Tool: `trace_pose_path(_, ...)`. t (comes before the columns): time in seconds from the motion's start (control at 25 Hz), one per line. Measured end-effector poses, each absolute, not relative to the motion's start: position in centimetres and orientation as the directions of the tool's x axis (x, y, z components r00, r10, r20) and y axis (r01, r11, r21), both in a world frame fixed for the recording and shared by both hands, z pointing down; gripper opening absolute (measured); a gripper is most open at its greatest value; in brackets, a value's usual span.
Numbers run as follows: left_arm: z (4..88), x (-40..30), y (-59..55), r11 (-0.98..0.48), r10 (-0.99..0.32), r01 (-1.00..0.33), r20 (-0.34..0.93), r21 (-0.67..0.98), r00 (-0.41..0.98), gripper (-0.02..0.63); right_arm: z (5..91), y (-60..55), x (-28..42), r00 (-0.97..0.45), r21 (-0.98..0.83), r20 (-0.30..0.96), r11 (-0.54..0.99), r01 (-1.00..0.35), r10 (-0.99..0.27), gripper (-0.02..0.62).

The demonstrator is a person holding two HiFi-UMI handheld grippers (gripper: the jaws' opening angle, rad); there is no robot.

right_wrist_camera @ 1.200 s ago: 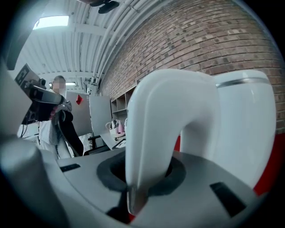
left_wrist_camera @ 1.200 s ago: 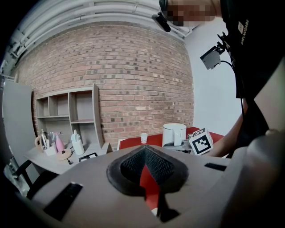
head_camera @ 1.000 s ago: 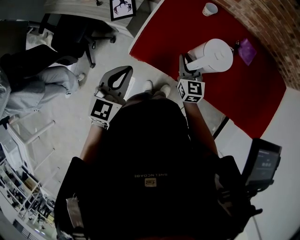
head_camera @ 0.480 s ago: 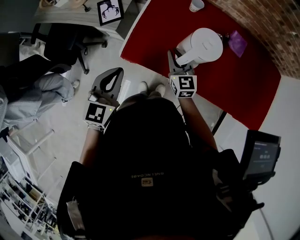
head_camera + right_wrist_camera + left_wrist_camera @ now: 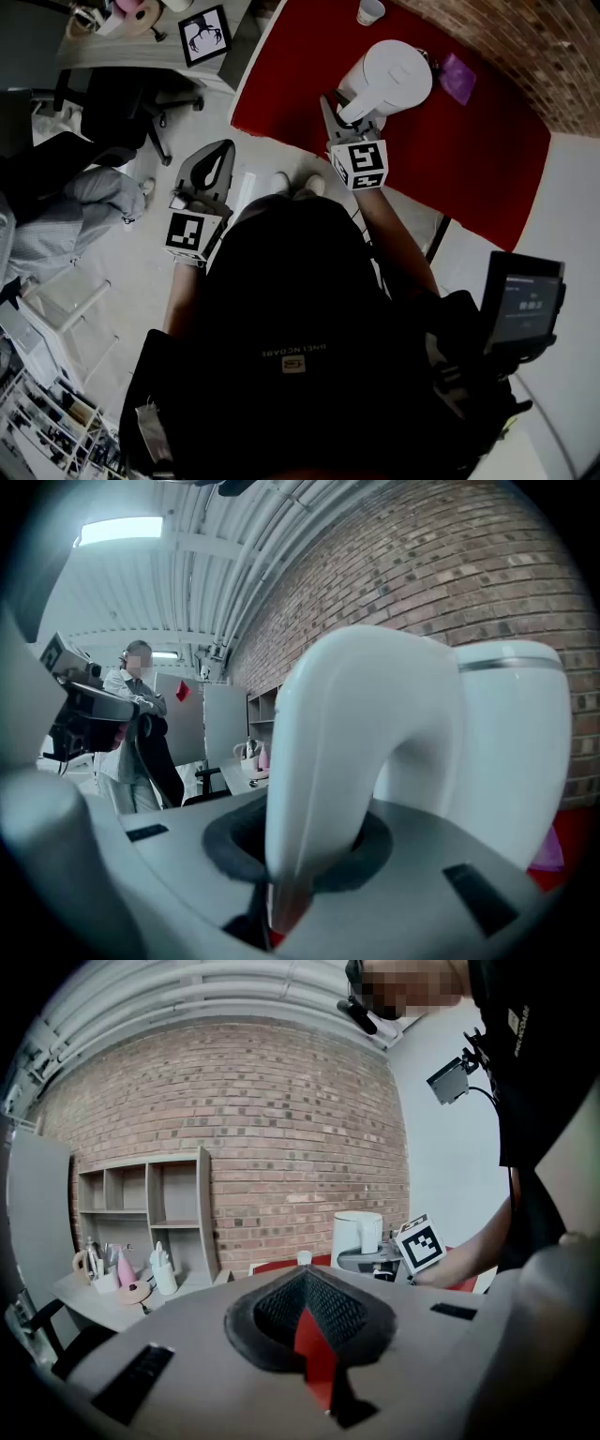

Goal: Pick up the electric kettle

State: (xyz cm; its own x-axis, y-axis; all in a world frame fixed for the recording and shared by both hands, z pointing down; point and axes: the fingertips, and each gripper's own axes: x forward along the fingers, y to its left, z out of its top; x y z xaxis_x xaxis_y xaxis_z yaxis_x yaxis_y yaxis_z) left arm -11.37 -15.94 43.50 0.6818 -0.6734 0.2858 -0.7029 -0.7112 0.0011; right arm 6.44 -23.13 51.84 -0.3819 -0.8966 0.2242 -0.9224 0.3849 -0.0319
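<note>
The white electric kettle [image 5: 398, 75] is over the red table [image 5: 469, 159] at the top of the head view. My right gripper [image 5: 347, 112] is shut on its curved handle [image 5: 347, 761], which fills the gap between the jaws in the right gripper view. The kettle's body [image 5: 511, 742] stands just behind the handle. My left gripper [image 5: 212, 167] hangs over the floor to the left of the table, shut with nothing in it. In the left gripper view the kettle [image 5: 358, 1237] shows far off, with the right gripper's marker cube [image 5: 419, 1244] beside it.
A white cup [image 5: 370, 11] and a purple packet [image 5: 457, 77] lie on the table beyond the kettle. An office chair [image 5: 122, 94] and a seated person [image 5: 56, 206] are at the left. A brick wall [image 5: 525, 47] backs the table. A shelf unit [image 5: 141, 1213] stands at the left wall.
The right gripper has risen a little with the kettle in its grip, and the kettle has shifted relative to the cup. The left gripper has kept its place.
</note>
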Motion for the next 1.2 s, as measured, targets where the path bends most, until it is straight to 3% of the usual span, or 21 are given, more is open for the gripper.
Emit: trace_pose_path(1.2, 39.0, -6.8, -18.8, -0.816, -0.575, -0.578, 0.117, -0.014, 0.810, 0.006, 37.6, -21.5, 7.8, -0.420, 0.029, 0.121, 0.426, -0.904, -0.900, 0.069)
